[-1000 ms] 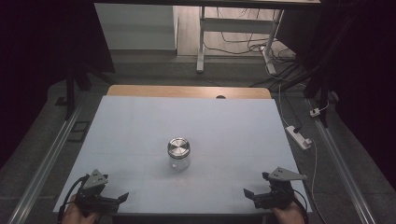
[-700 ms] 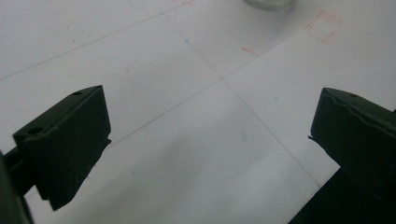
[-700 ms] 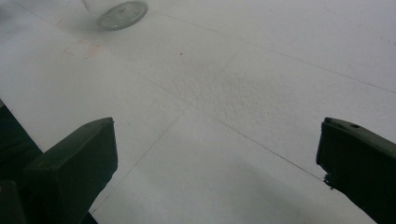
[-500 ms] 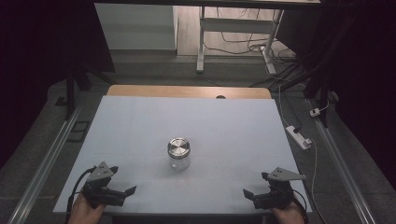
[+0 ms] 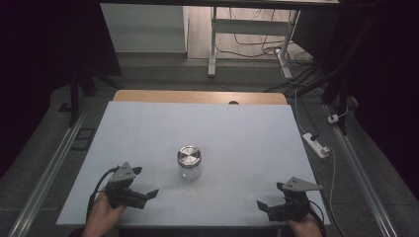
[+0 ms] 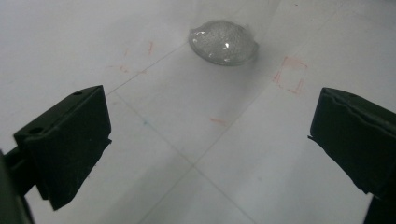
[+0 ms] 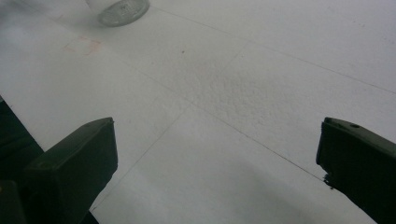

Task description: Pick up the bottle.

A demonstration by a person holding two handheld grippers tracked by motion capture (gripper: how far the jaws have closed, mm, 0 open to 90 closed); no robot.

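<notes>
We count two claws, one jar and one counter. The left claw [image 5: 146, 187], a black two-jaw tool held in the person's left hand [image 5: 101, 217], has its jaws spread wide with nothing between them; since the earlier frames it has moved forward from the near left corner and now sits nearer the jar. The right claw [image 5: 271, 196], gripped by the right hand [image 5: 304, 228] at the near right edge, also stands with jaws well apart and empty, and we see it where it was before. Between them, near the middle of the pale blue-white counter [image 5: 237, 133], stands the single small clear glass jar [image 5: 189, 162], upright, capped with a round silver metal lid [image 5: 188, 156], unmoved. In the left gripper view its rounded, dimpled glass base [image 6: 223, 43] shows ahead of the jaws, resting on the counter among faint red marks [image 6: 290, 74].
</notes>
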